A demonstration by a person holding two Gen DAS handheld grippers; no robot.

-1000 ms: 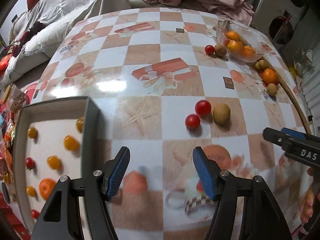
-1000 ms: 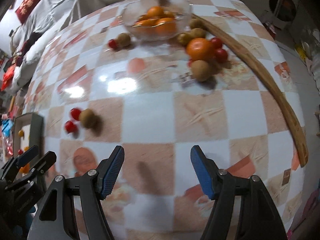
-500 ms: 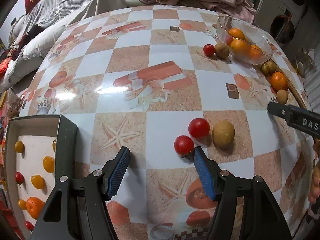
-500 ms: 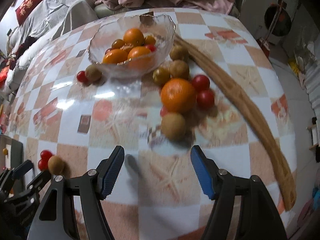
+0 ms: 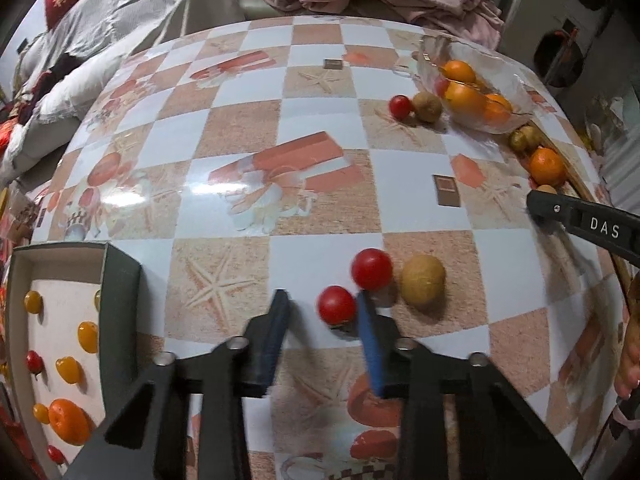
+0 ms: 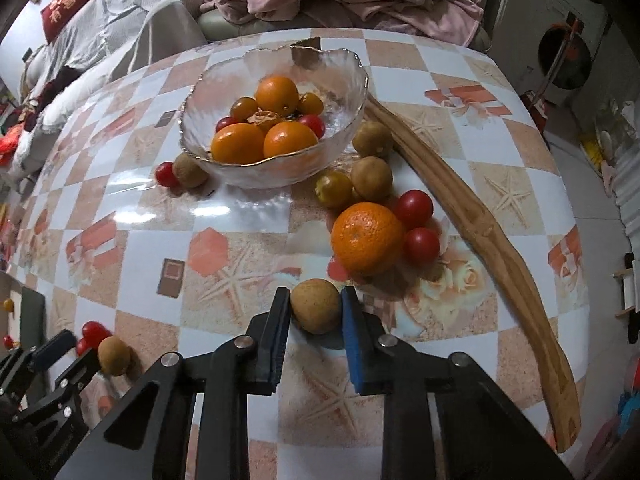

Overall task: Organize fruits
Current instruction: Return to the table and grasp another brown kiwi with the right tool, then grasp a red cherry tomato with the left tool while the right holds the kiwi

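Note:
In the left wrist view a small red tomato (image 5: 337, 304) lies between the tips of my left gripper (image 5: 321, 299). Its jaws are closing; the right pad touches the tomato and a gap shows at the left pad. A second red tomato (image 5: 372, 268) and a brown round fruit (image 5: 423, 286) lie just beyond. In the right wrist view my right gripper (image 6: 315, 294) is closing on another brown round fruit (image 6: 316, 308), with both pads against its sides, on the table. A big orange (image 6: 366, 238) sits just behind it.
A glass bowl (image 6: 276, 172) of oranges and small fruits stands at the back. Loose tomatoes (image 6: 414, 208) and brown fruits lie beside it. A long wooden stick (image 6: 480, 216) runs along the right. A dark-walled box (image 5: 120, 300) with sorted fruits sits at the left edge.
Both grippers came forward over the table to their fruits, then both pairs of jaws narrowed sharply: the right onto the brown fruit, the left around the red tomato.

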